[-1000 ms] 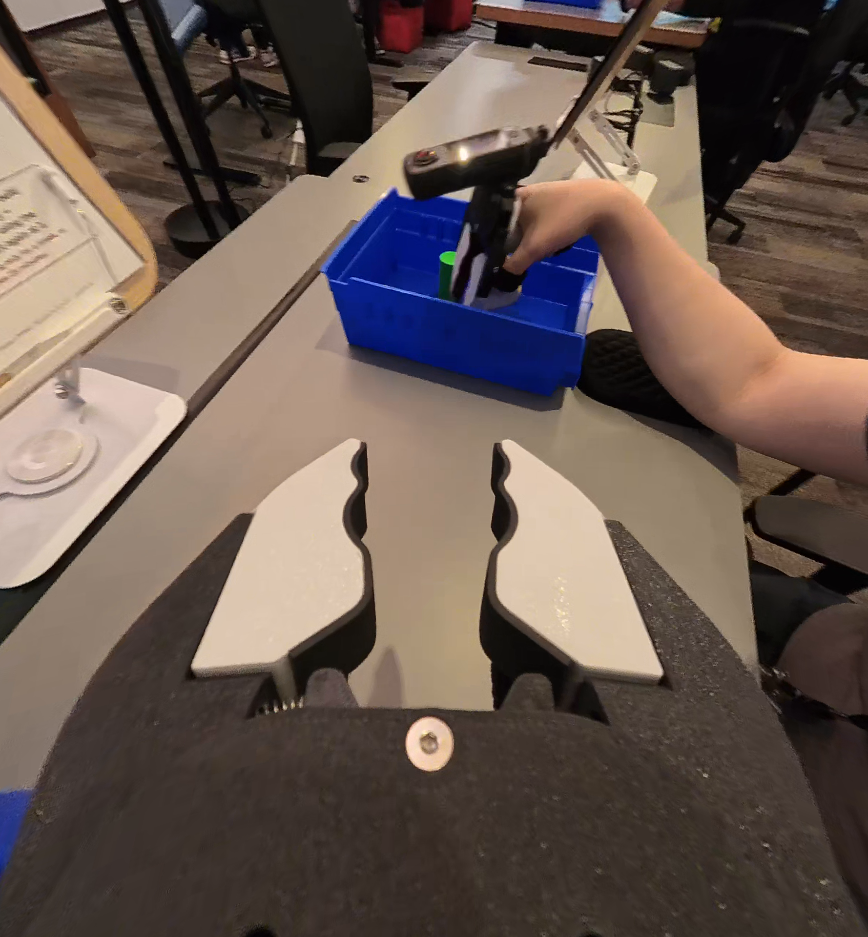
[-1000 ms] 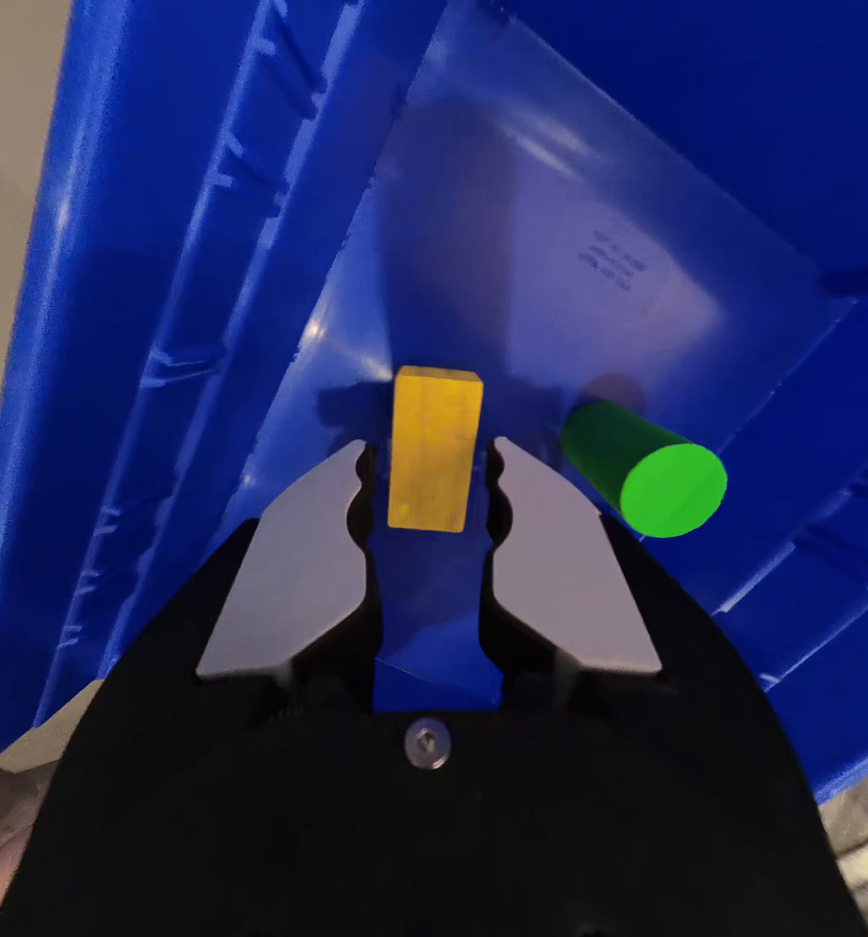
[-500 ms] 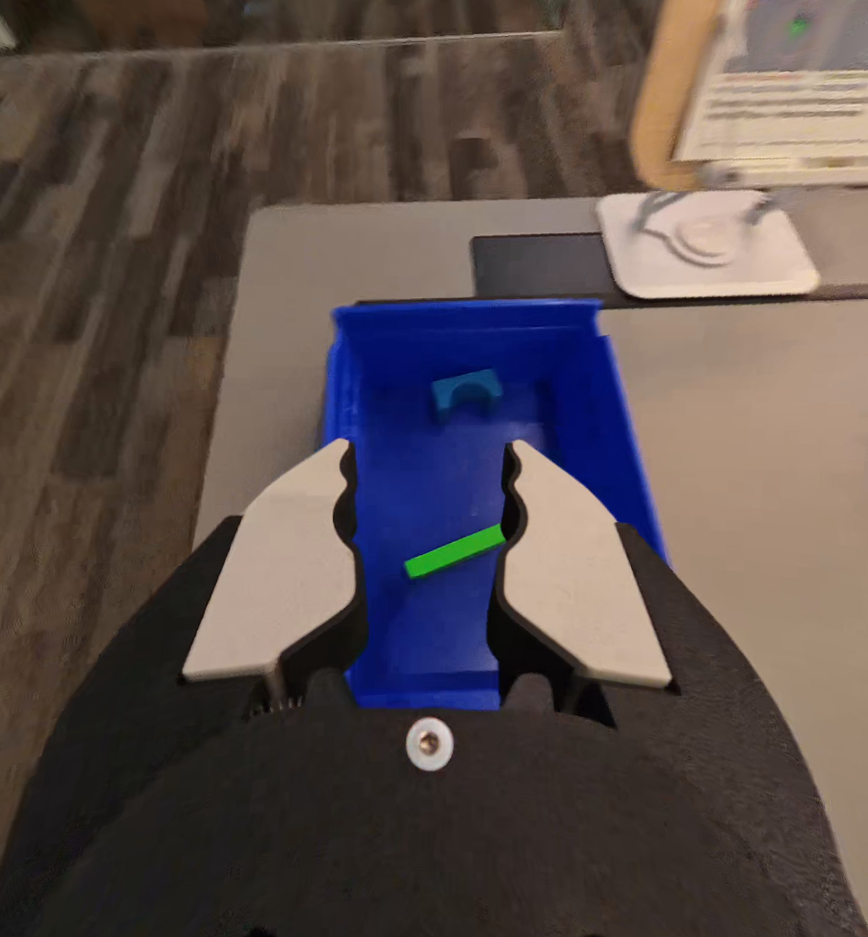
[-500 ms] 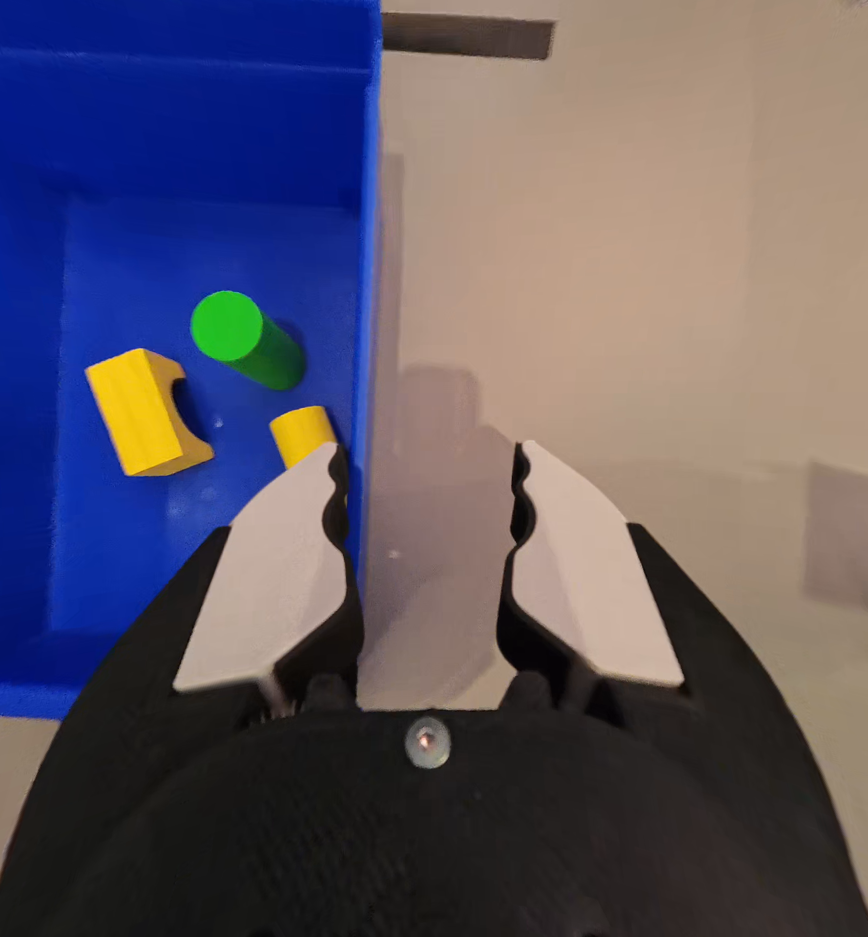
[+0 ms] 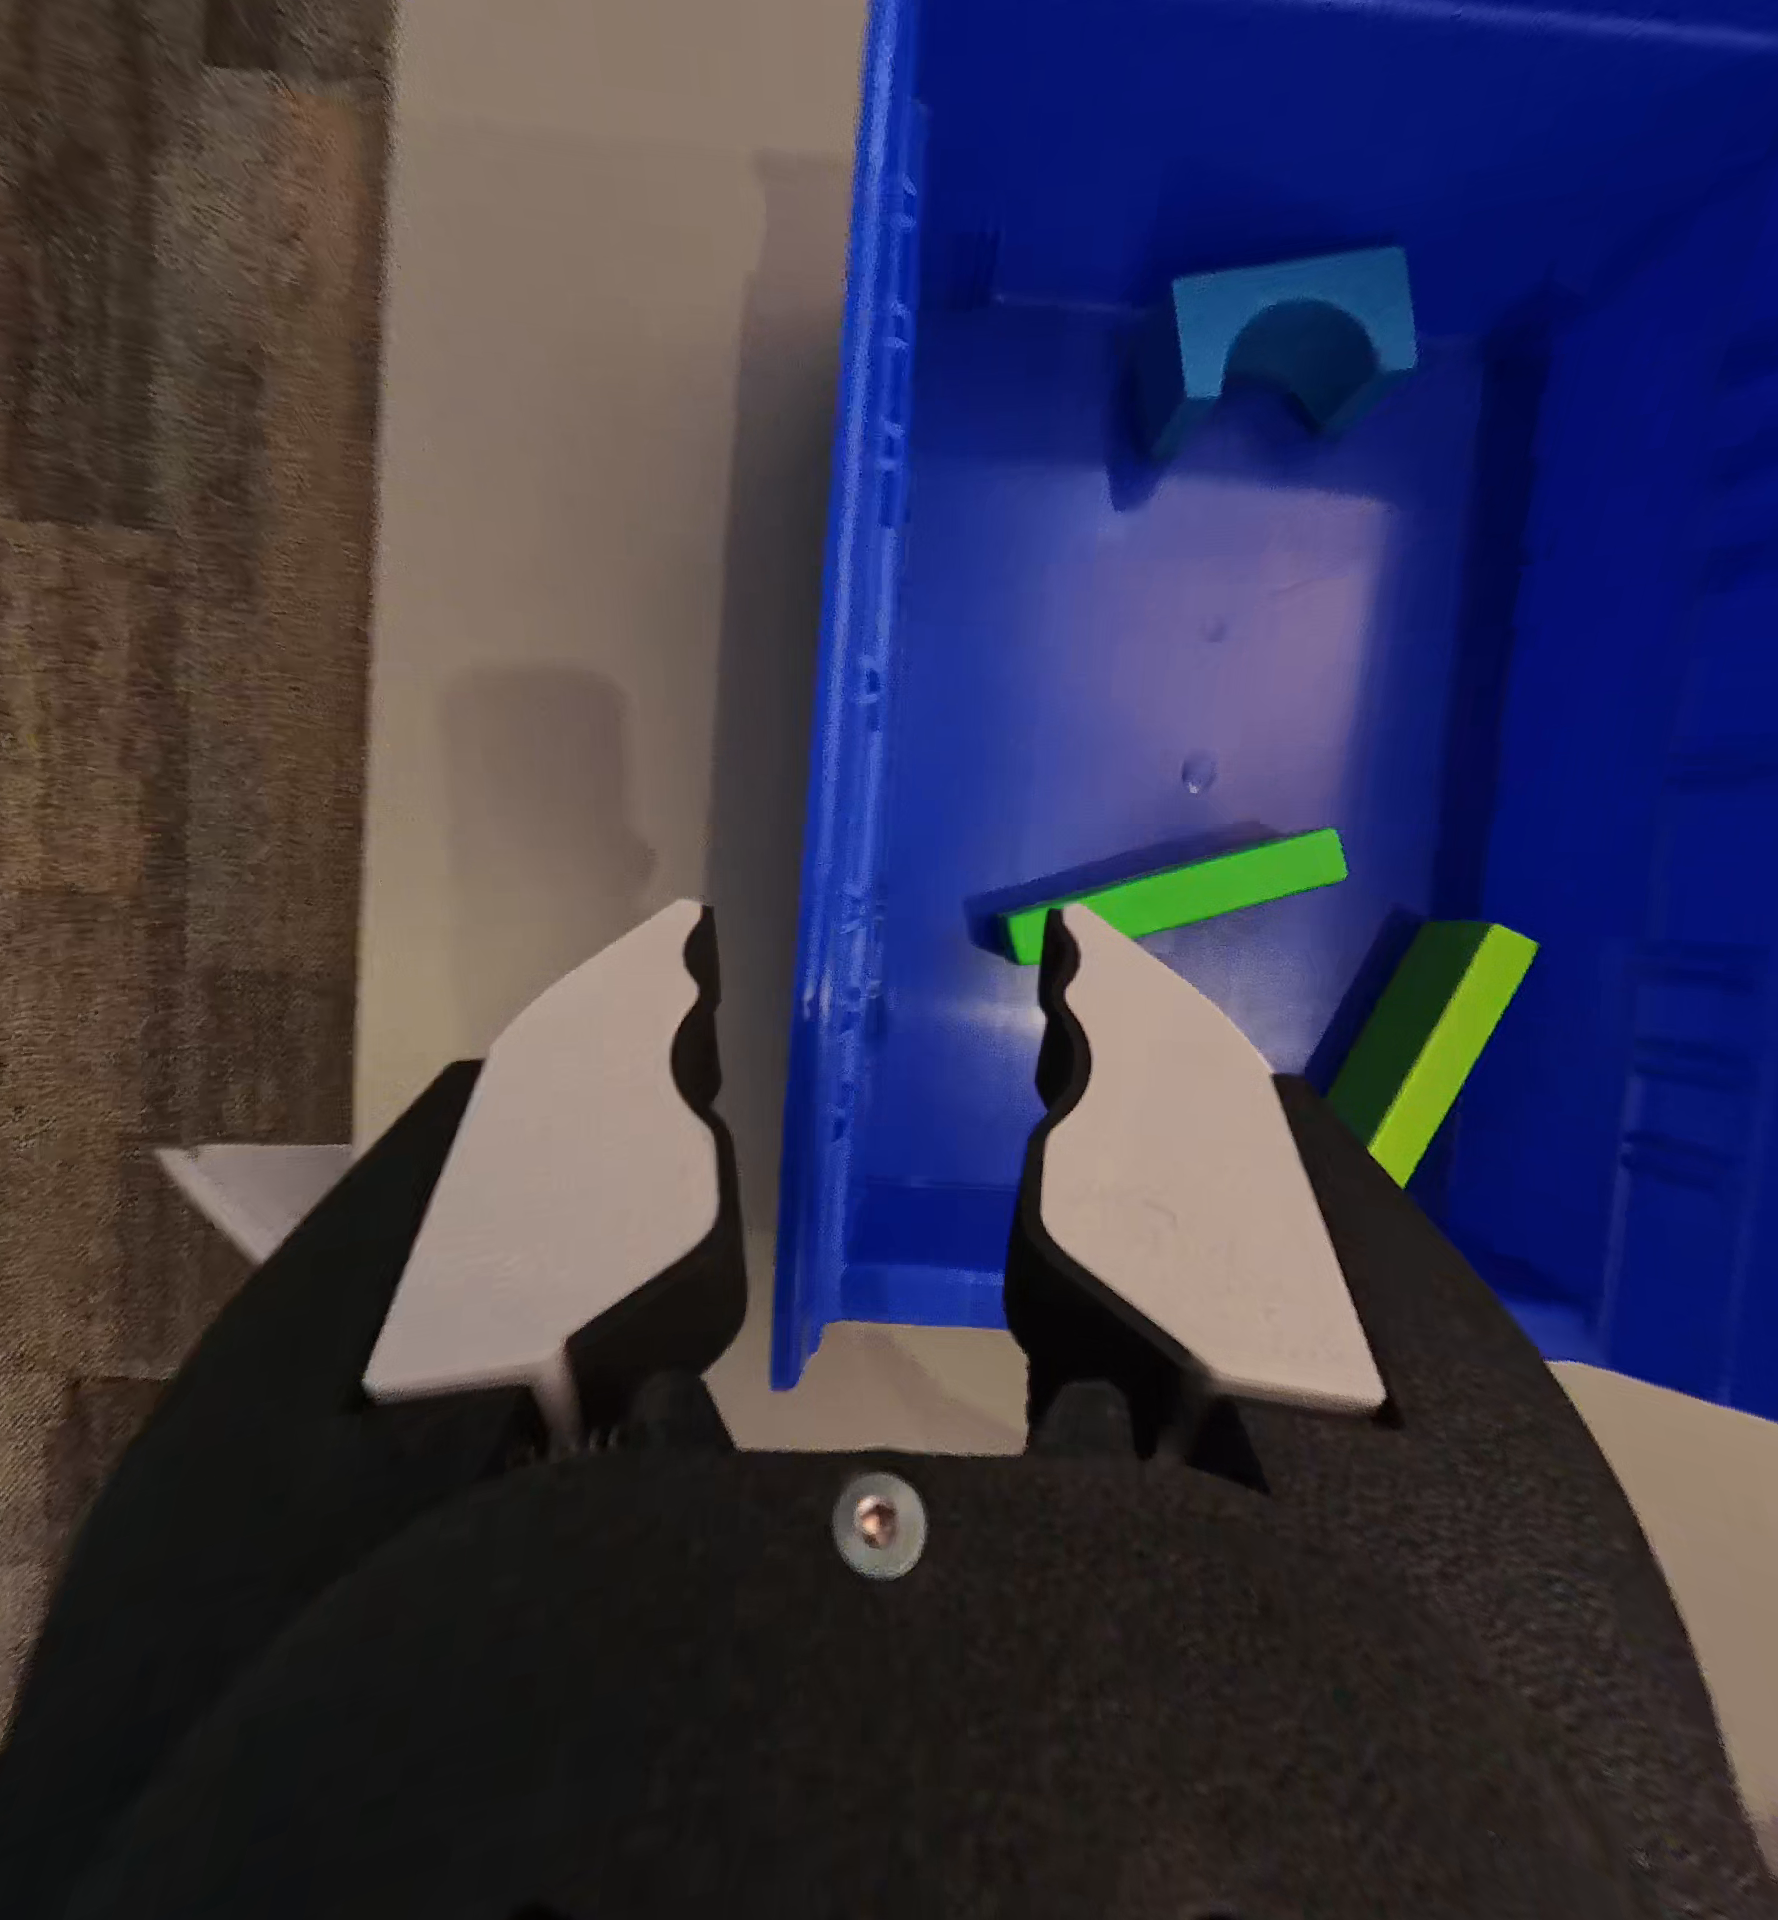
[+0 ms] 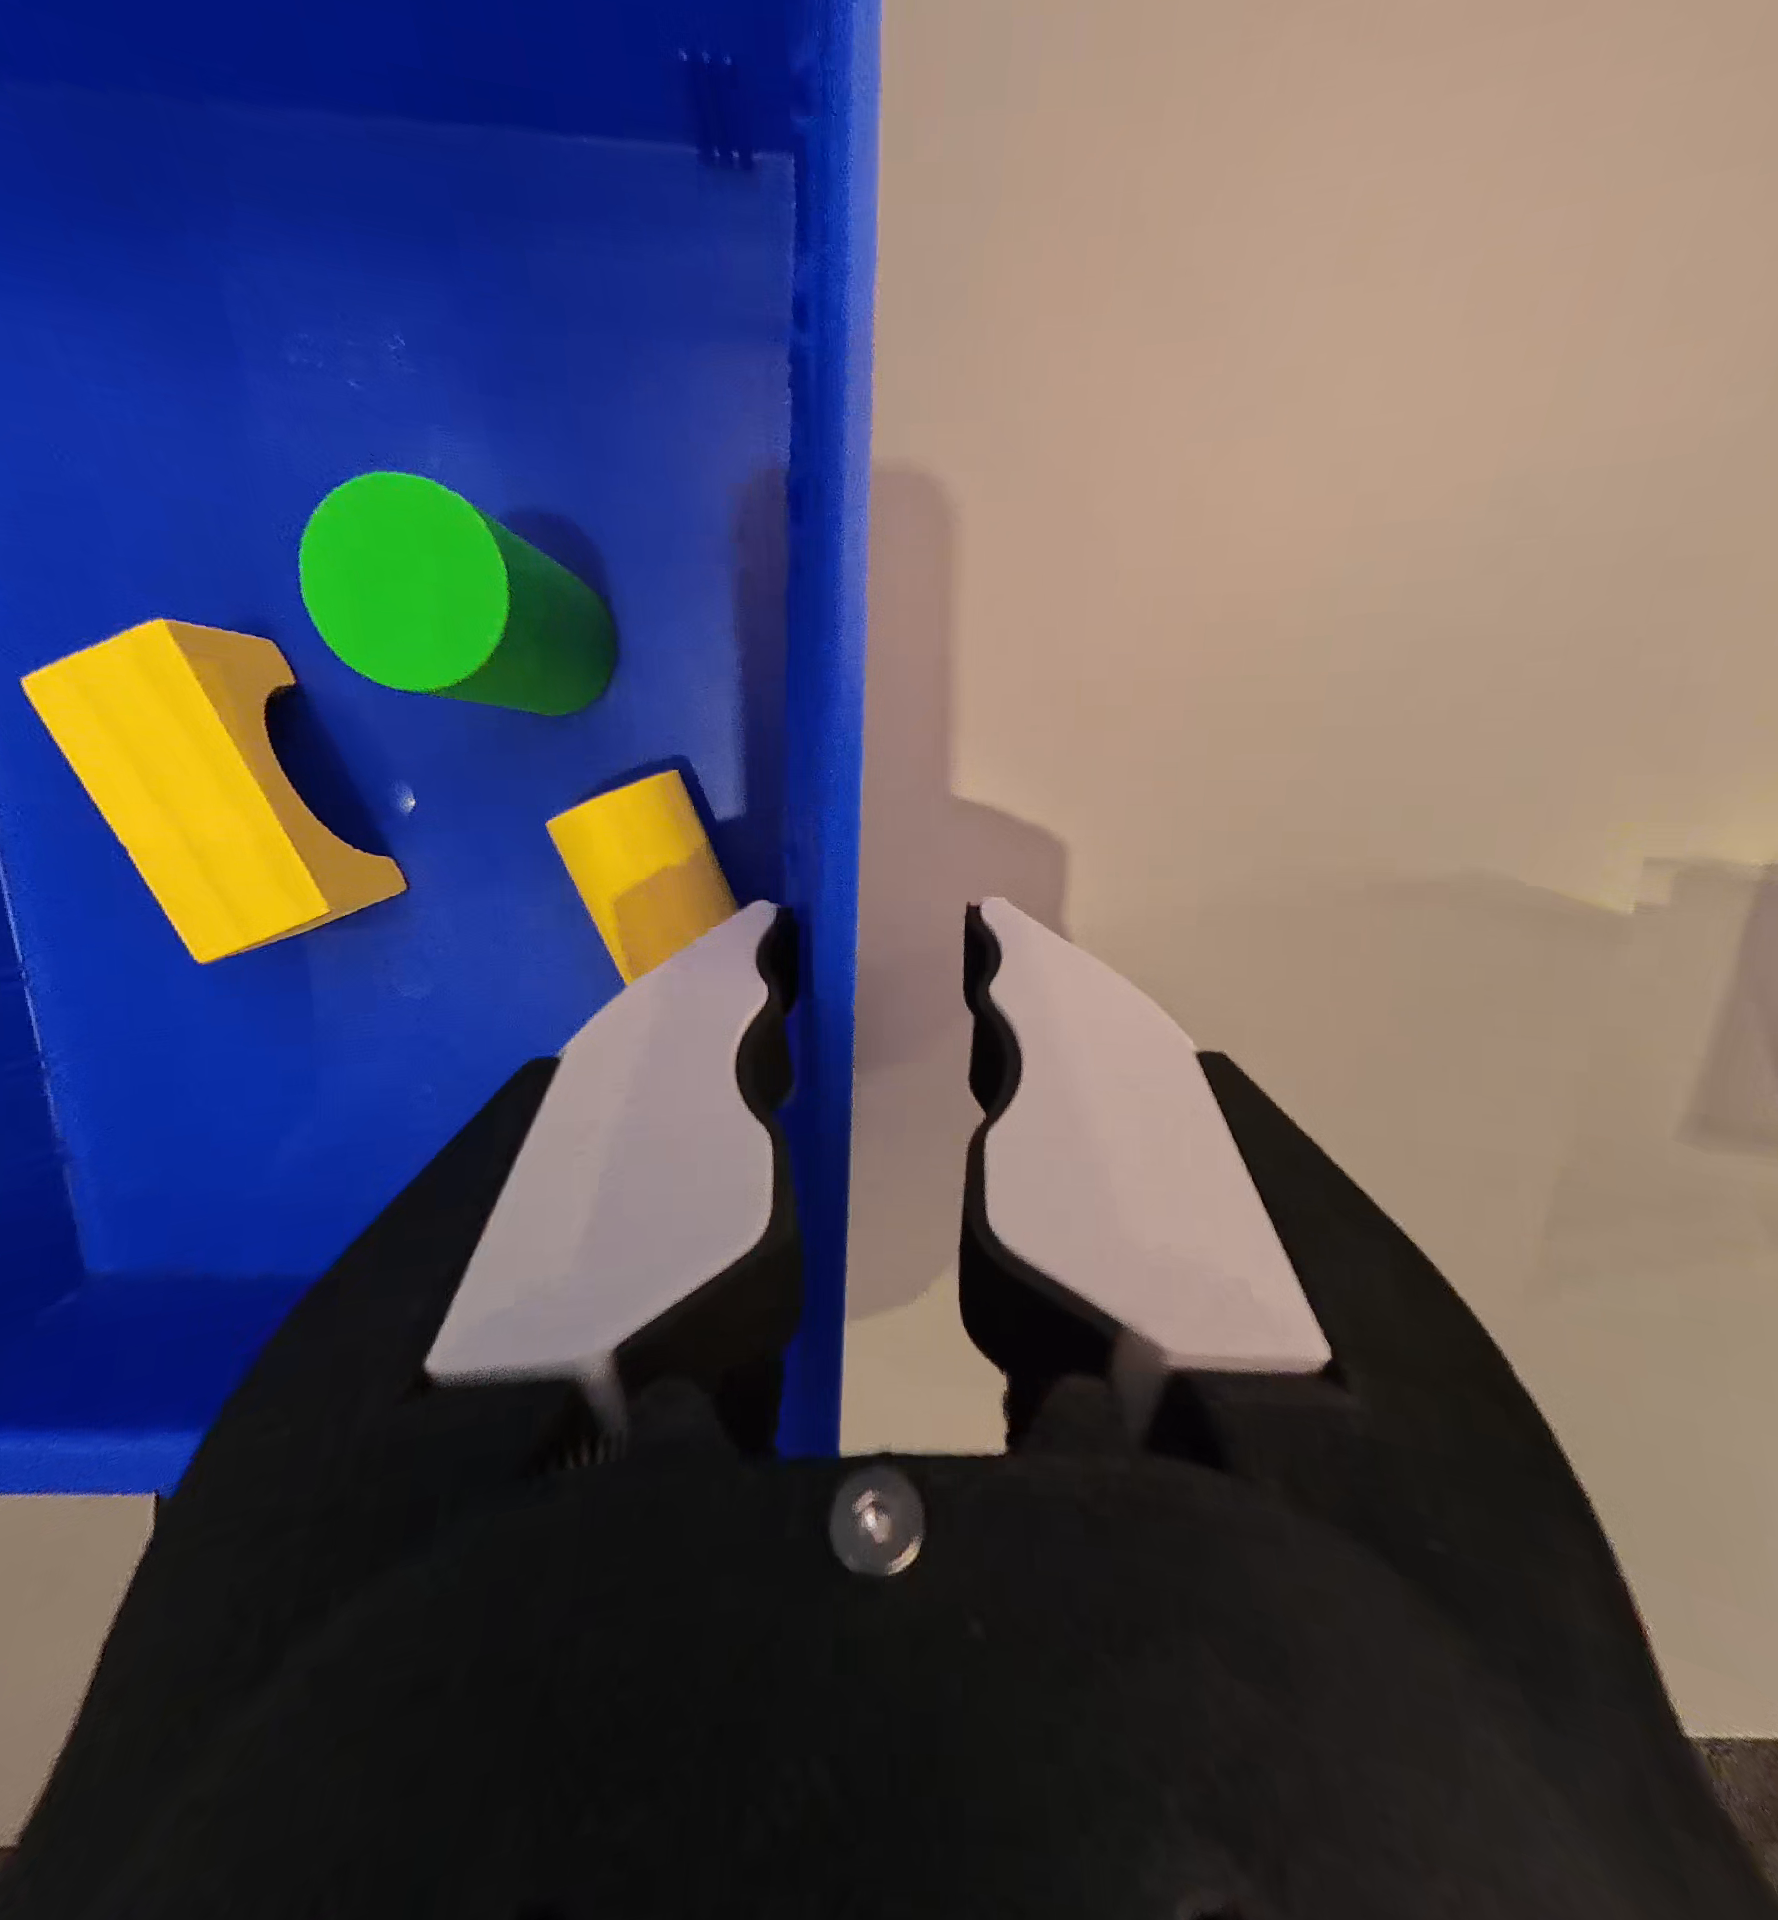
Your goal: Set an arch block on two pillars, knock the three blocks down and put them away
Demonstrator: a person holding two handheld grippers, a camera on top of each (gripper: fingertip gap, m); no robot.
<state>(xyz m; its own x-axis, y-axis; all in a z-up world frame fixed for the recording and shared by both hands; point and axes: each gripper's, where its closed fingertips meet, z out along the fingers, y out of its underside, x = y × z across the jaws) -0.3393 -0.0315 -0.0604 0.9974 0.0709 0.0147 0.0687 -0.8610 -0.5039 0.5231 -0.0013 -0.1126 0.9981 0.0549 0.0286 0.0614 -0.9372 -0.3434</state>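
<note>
Two blue bins are in view, one under each gripper. In the right wrist view, the right-hand bin holds a yellow arch block lying on its side at the left, a green cylinder beyond it, and a yellow cylinder close to the right wall. All three lie loose, so the putting-away appears done on this side. The right gripper is empty, jaws apart, straddling the bin's right wall, probably to grasp it.

In the left wrist view, the left-hand bin holds a blue arch block at the far end and two green bars nearer. The left gripper, likewise apart and empty, straddles that bin's left wall.
</note>
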